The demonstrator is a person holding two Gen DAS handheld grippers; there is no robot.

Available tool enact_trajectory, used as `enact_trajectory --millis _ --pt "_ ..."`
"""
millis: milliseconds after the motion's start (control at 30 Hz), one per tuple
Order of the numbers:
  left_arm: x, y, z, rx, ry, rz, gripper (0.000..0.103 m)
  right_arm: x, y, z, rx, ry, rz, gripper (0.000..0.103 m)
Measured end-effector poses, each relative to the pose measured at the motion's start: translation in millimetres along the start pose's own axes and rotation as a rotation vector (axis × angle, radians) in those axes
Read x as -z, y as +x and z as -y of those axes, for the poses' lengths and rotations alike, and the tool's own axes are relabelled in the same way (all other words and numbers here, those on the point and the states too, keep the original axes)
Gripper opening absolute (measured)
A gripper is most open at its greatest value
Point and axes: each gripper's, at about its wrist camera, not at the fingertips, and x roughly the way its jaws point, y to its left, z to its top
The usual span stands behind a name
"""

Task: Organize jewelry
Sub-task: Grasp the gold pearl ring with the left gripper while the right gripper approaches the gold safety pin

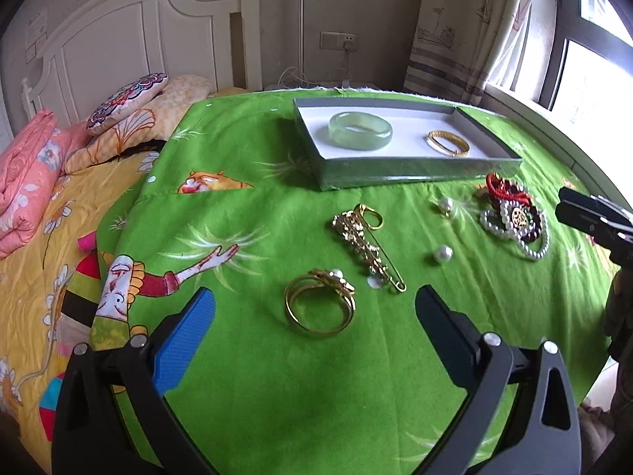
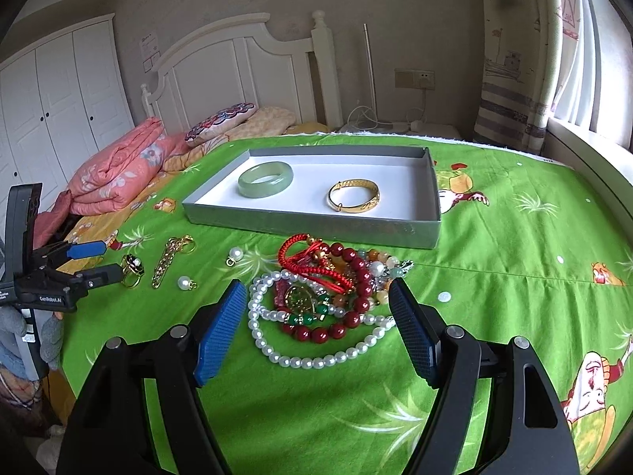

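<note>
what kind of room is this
Most likely a bedroom: a white headboard with a folded pink quilt and pillows beside it, plus a white wardrobe along the wall. The jewelry lies on a green cartoon-print sheet.

Right gripper [image 1: 593,221] cut off by left-wrist frame edge, only finger tips show, gap unreadable there. Bead pile [image 2: 328,293]: strands overlap, individual pieces can't be separated, gold pendant [image 2: 300,297] partly buried. Gold ring [image 2: 132,271] partly hidden behind left gripper's [image 2: 97,261] finger in right-wrist view. Pearl [image 1: 375,281] half under gold brooch [image 1: 366,247].
</note>
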Motion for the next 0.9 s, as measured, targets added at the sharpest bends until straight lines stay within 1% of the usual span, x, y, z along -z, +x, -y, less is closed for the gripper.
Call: enact_trajectory --millis 33,67,133,200,233,267,300,333,400,433,567,600,700,733,800,833,900 --pt "-1 3 1 0.001 0.001 -0.012 0.099 0 1 -4 -0.008 -0.007 -0.004 0.072" --pt "-1 6 0 0.011 -0.003 -0.023 0.096 0 1 -9 -0.015 -0.017 -0.009 0.072" --pt "-2 8 -2 0.025 -0.016 -0.027 0.092 0 1 -21 -0.03 -0.051 -0.021 0.072" --pt "-2 11 -3 0.053 -0.017 -0.043 0.081 1 3 -36 -0.044 -0.09 -0.031 0.072" --pt "-2 14 -3 0.068 -0.012 -0.057 0.071 1 4 -43 -0.054 -0.107 -0.038 0.072" --pt "-1 16 -3 0.074 -0.007 -0.068 0.065 1 6 -50 -0.064 -0.123 -0.043 0.072" --pt "-1 15 -2 0.075 -0.002 -0.063 0.064 2 9 -56 -0.071 -0.138 -0.05 0.072" --pt "-1 15 -1 0.084 0.004 -0.061 0.06 2 11 -62 -0.075 -0.152 -0.057 0.072" --pt "0 15 0 0.076 0.012 -0.052 0.042 3 15 -73 -0.083 -0.175 -0.069 0.072" --pt "0 15 0 0.079 0.009 -0.048 0.037 3 17 -79 -0.088 -0.185 -0.074 0.072" --pt "1 7 -9 0.091 -0.032 -0.007 0.037 -3 25 -102 -0.107 -0.239 -0.084 0.072" --pt "2 3 -11 0.079 -0.037 0.007 0.037 -5 27 -109 -0.117 -0.251 -0.089 0.071" --pt "5 -6 -22 0.007 -0.057 0.054 0.037 -11 40 -128 -0.152 -0.29 -0.116 0.068" --pt "4 -8 -27 -0.003 -0.065 0.059 0.037 -14 45 -134 -0.159 -0.302 -0.125 0.066" --pt "5 -10 -38 -0.016 -0.089 0.061 0.037 -19 58 -145 -0.174 -0.317 -0.154 0.061" --pt "6 -9 -45 -0.007 -0.107 0.057 0.037 -22 66 -150 -0.179 -0.319 -0.176 0.057" --pt "8 -9 -54 0.035 -0.145 0.053 0.037 -26 81 -158 -0.184 -0.316 -0.217 0.05"
